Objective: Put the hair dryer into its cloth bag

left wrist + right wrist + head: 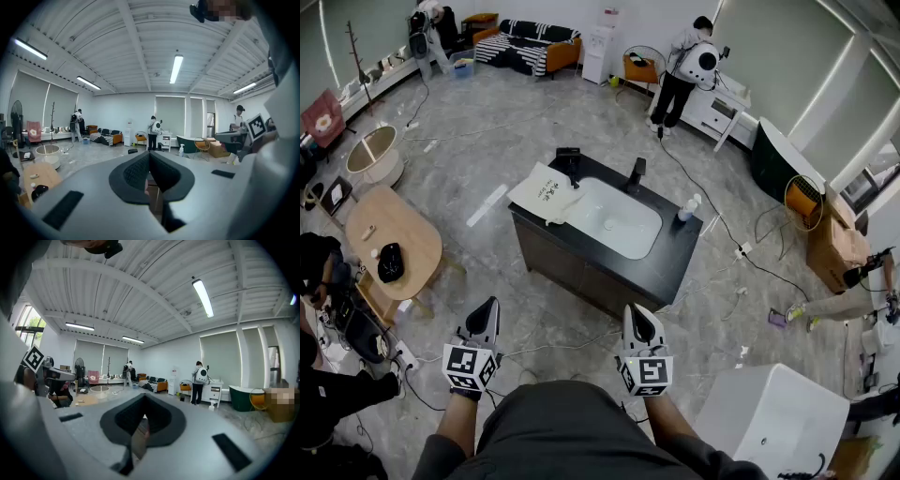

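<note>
The dark vanity counter (675,267) with a white sink stands in the middle of the room, a short way ahead of me. On its far left corner lies the pale cloth bag (546,190), flat, with print on it. The black hair dryer (570,161) rests at the bag's far edge, and shows small over the left jaws as hair dryer (133,151). My left gripper (492,306) and right gripper (634,311) hang side by side in front of my body, short of the counter. Both are shut with nothing in them; left gripper (149,157), right gripper (144,400).
A black faucet (636,172) and a white pump bottle (689,208) stand on the counter. An oval wooden table (394,230) is at the left, a white tub (778,417) at the lower right. Cables cross the floor. People stand at the back and at the left edge.
</note>
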A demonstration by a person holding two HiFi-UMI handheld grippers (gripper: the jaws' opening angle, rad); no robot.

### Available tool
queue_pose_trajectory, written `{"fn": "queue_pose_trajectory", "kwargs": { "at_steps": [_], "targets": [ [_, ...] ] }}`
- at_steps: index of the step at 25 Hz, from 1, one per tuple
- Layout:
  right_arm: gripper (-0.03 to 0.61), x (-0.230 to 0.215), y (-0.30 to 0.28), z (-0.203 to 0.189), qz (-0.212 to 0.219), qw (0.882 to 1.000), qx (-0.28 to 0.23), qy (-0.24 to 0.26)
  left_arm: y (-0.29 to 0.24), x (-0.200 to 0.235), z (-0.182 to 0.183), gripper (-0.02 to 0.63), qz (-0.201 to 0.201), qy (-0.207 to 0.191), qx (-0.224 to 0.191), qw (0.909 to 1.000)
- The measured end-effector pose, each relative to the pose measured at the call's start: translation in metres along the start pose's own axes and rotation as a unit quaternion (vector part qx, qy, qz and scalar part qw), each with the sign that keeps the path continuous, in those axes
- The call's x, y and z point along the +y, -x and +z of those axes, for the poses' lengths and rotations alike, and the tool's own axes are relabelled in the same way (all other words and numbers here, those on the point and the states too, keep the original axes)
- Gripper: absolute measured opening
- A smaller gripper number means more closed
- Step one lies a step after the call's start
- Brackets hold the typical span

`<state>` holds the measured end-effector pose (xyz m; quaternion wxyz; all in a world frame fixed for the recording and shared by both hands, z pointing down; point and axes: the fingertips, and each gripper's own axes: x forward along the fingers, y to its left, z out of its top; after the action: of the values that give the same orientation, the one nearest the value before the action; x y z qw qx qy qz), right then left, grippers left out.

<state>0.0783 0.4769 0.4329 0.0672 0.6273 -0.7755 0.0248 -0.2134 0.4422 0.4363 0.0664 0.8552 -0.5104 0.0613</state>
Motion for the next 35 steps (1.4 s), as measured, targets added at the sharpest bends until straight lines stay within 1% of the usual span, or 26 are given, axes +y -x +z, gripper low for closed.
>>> {"fn": "queue_pose_trajectory", "kwargs": {
  "at_steps": [11, 19, 26, 35],
  "targets": [
    [0.0, -0.002, 0.003, -0.003, 0.002, 1.0, 0.001, 0.002, 0.0, -0.004, -0.002, 0.0, 0.0, -0.001, 0.001, 1.0],
    [0.0, -0.015, 0.005, -0.003, 0.005, 1.0, -0.01, -0.011, -0.006, -0.013, -0.004, 0.0, 0.005, -0.003, 0.006, 1.0],
    [0.0, -0.032, 0.006, -0.017, 0.019, 1.0, -0.003, -0.01, -0.007, -0.023, -0.012, 0.0, 0.027, -0.001, 0.008, 0.9996],
    [0.002, -0.036, -0.012, -0.023, 0.046, 0.999, 0.003, -0.005, -0.007, -0.028, -0.022, 0.0, 0.05, -0.001, 0.017, 0.9986]
  ]
}}
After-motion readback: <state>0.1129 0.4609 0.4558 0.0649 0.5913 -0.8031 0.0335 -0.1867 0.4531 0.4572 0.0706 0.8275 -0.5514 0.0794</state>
